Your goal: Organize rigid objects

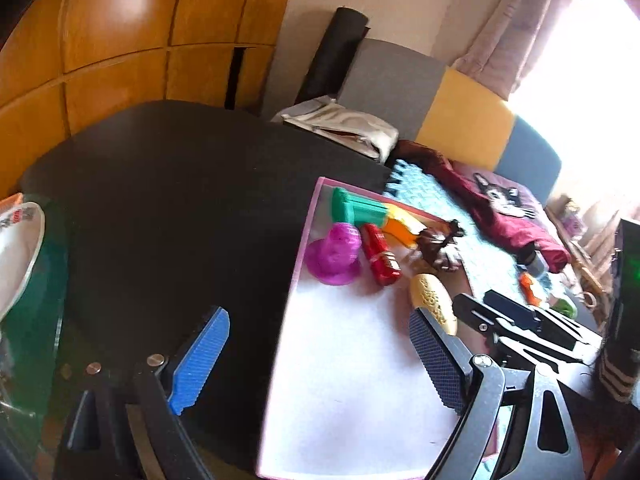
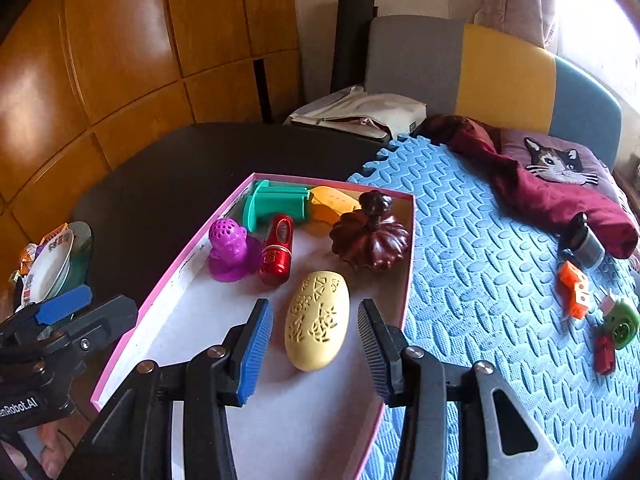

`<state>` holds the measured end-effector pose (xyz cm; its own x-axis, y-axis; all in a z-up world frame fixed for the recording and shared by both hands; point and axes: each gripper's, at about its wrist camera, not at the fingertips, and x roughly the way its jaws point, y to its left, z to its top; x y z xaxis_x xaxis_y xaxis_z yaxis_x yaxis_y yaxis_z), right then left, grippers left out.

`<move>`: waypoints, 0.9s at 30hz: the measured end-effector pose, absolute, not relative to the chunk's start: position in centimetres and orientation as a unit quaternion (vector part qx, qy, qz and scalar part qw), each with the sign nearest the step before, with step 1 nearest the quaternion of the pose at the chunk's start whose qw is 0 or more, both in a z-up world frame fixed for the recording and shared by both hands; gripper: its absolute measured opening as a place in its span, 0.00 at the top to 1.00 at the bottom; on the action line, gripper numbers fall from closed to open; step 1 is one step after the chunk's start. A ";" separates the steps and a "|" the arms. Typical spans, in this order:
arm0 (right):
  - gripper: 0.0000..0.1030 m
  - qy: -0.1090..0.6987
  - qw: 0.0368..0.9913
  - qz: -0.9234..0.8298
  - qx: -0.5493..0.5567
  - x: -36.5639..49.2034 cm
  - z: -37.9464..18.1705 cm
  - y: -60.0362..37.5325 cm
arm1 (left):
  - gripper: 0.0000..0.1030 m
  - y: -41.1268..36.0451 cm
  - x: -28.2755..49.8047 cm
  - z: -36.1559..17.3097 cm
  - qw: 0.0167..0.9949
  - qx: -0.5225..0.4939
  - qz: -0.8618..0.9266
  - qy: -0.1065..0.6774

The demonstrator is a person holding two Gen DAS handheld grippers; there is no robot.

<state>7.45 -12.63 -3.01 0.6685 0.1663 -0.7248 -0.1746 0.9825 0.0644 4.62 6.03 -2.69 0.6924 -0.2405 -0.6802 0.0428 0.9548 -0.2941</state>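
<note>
blue ribbed pads of the right claw (image 2: 316,344) sit nearest the lens, jaws parted a little and gripping nothing, pointing down over the pink-edged box (image 2: 168,280). just ahead of them, untouched on the white box floor, lies the cream egg-shaped case (image 2: 318,320). behind it stand the red bottle (image 2: 277,250), the purple figure (image 2: 230,250), the green piece (image 2: 276,202), the orange piece (image 2: 334,202) and the brown pumpkin-shaped lid (image 2: 370,240).

only the right view shows clearly the small things on the blue foam mat (image 2: 480,280): an orange block (image 2: 576,288), a green round toy (image 2: 620,326) and a grey pot (image 2: 586,244). the left view alone shows the left claw (image 1: 320,360) spread wide and empty, tilted down, one pad over the dark bench (image 1: 168,200), the other over the box.
</note>
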 end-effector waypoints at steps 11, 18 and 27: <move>0.56 0.387 0.921 0.057 -0.003 4.7 -2.7 -16.3 | 0.11 1.8 3.7 -2.3 0.906 -0.108 -0.123 0.389; 0.56 0.395 0.918 0.008 0.014 3.1 -3.6 -20.1 | 0.11 -1.5 3.1 -2.2 0.901 -0.086 -0.151 0.397; 0.56 0.407 0.911 -0.041 0.057 -0.1 -6.3 -26.5 | 0.09 -7.3 1.6 -2.3 0.889 -0.031 -0.208 0.408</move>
<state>-0.13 -26.54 -6.33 0.6656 -0.0282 -0.7457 0.1216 0.9900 0.0711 1.63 -7.34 -2.29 0.5811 -0.3951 -0.7115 0.3439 0.9116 -0.2253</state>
